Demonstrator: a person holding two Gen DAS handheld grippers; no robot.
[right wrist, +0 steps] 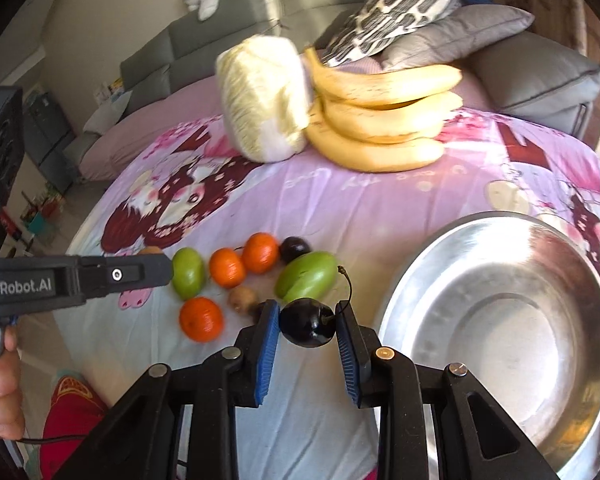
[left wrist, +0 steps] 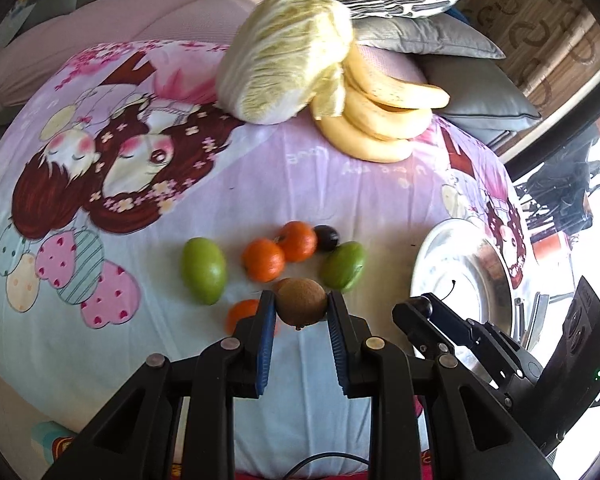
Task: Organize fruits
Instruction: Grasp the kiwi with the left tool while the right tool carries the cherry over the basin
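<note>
Left gripper [left wrist: 301, 307] pinching a brown kiwi [left wrist: 301, 302] between its blue pads, raised above the cartoon-print sheet [left wrist: 260, 176]. Right gripper [right wrist: 308, 322] pinching a dark plum [right wrist: 306, 322] by its sides, curled stem poking up beside the right pad. Just right of it, a steel bowl [right wrist: 496, 248], its far side cut off at the frame edge. Beyond the jaws, a loose cluster: three tangerines [right wrist: 201, 319], two green mangoes [right wrist: 306, 281], a second kiwi [right wrist: 243, 299], a second plum [right wrist: 295, 249], some touching, bare sheet around. One tangerine half hidden behind the left pad in the left view. Farther back, well apart, a napa cabbage [right wrist: 264, 100] touching a banana bunch [right wrist: 380, 120]. Behind those, grey cushions [right wrist: 460, 32].
</note>
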